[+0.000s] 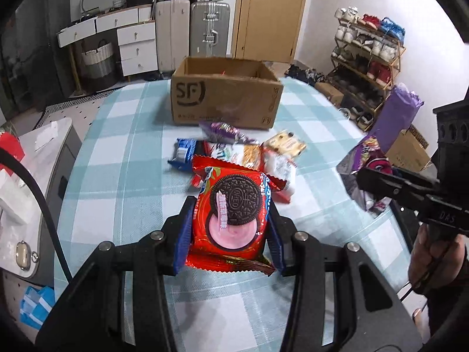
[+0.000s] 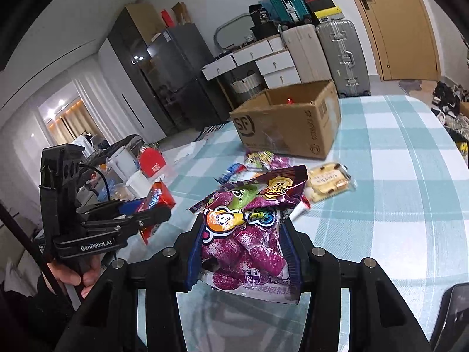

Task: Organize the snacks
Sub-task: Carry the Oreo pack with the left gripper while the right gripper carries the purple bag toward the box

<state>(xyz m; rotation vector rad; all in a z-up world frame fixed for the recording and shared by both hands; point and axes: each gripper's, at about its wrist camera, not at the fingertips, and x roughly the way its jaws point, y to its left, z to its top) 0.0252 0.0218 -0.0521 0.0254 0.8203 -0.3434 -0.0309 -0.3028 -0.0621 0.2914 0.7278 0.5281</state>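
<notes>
We've got the left gripper (image 1: 230,223) clamped on a cookie pack (image 1: 231,220), right gripper (image 2: 241,246) pinching a candy bag (image 2: 246,234) (slick foil); either could slip short of the box (image 1: 225,99).

Two tools are in view, the left tool (image 1: 230,214) and the right tool (image 2: 241,234), each with one packet between its fingers: one red Oreo packet (image 1: 231,214) and one purple gummy bag (image 2: 249,234). One open cardboard box (image 1: 225,96) stands on the tabletop (image 1: 123,135). The loose pile before it includes one blue packet (image 1: 183,154), one purple packet (image 1: 224,132) and one pale biscuit packet (image 1: 285,143); the rest overlap too much to count.
</notes>
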